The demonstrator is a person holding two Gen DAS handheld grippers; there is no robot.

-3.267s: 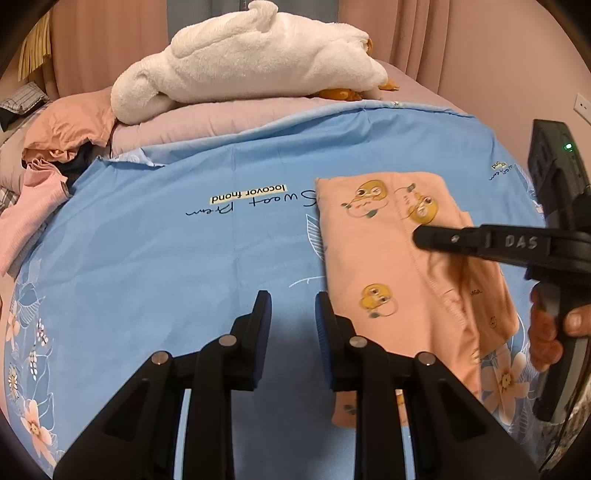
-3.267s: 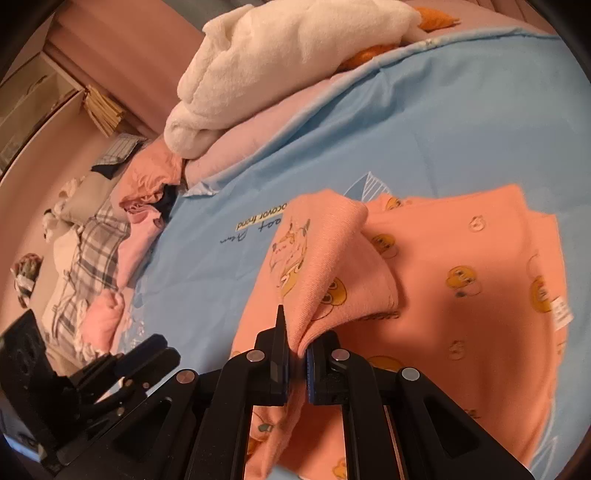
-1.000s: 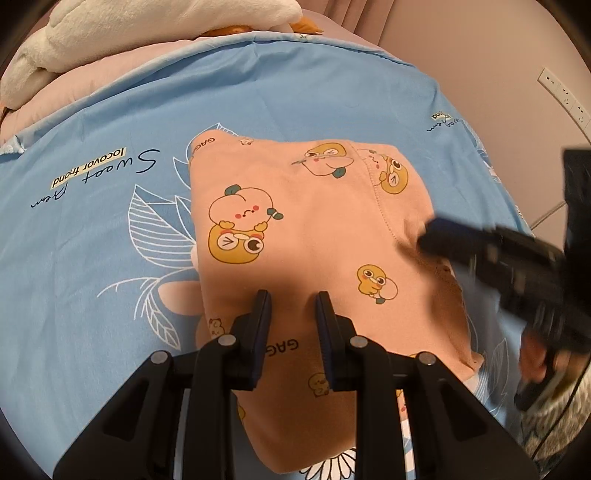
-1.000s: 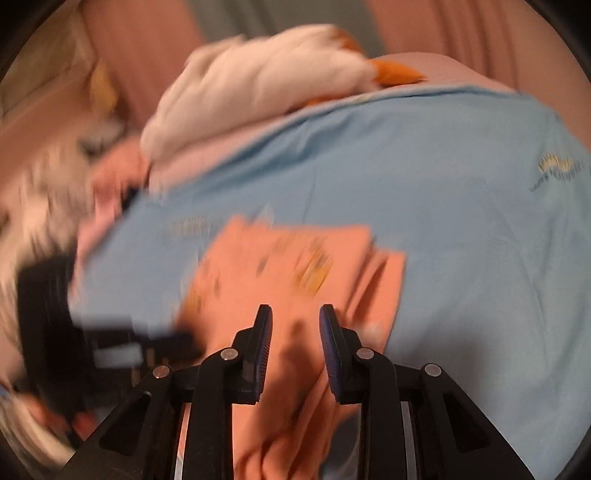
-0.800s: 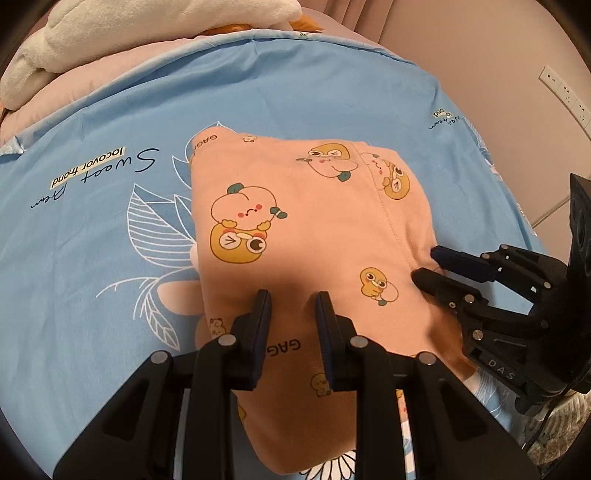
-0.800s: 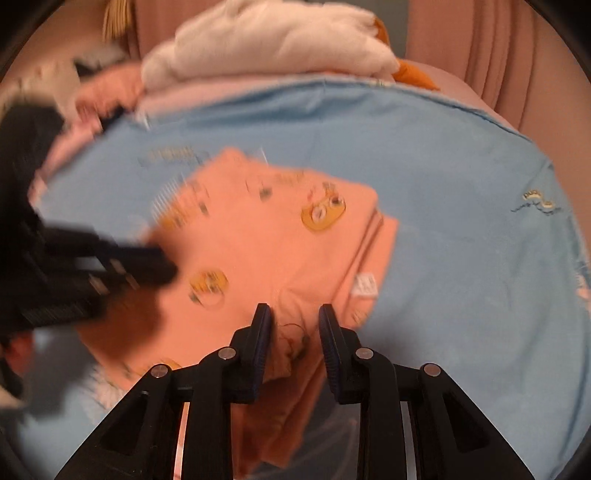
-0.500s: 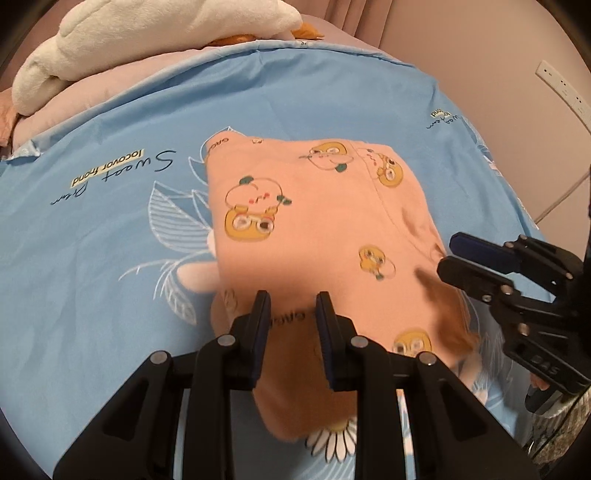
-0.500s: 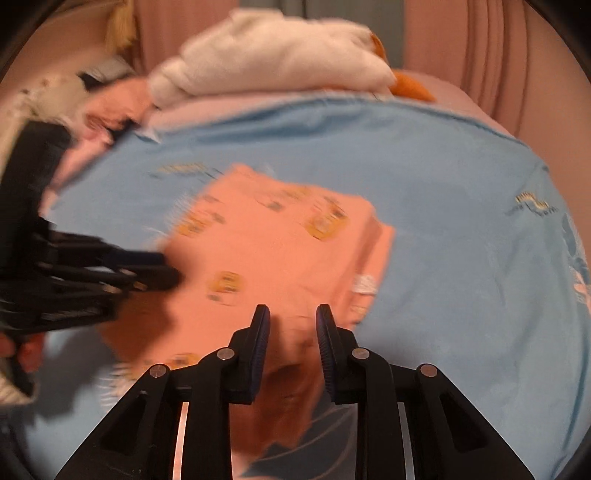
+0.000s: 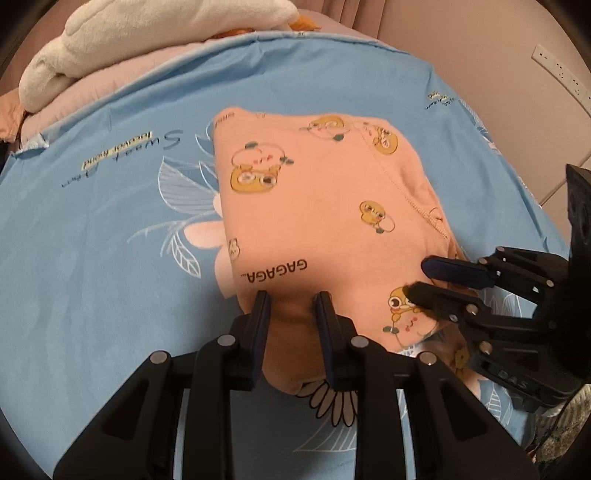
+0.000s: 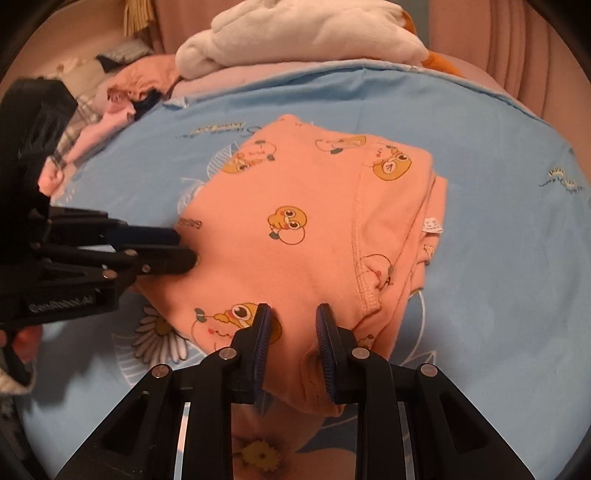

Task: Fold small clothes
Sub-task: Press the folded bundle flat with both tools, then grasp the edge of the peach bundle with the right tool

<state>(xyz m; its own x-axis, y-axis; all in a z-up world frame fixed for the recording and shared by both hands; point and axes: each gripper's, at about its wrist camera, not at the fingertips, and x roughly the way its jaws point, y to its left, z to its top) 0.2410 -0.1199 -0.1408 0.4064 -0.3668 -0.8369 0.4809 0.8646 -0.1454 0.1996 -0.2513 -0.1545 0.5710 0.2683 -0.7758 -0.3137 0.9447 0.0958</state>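
- Peach printed garment (image 9: 317, 206) lies folded on the blue sheet (image 9: 110, 258), mid-bed.
- My left gripper (image 9: 290, 317) and right gripper (image 10: 291, 328): jaws part-spread, straddling its near edge, not pinching.
- Take all layers at once, lift evenly, fold far.

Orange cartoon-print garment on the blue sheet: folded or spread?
Folded. The orange cartoon-print garment lies as a compact rectangle, layered edges stacked along its right side.

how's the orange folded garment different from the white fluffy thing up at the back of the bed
The orange garment is thin, folded flat, printed with cartoon animals; the white fluffy thing is plain, thick and bunched. The garment lies on the blue sheet near both grippers; the fluffy thing rests on pink bedding, far back. Both are soft fabric.
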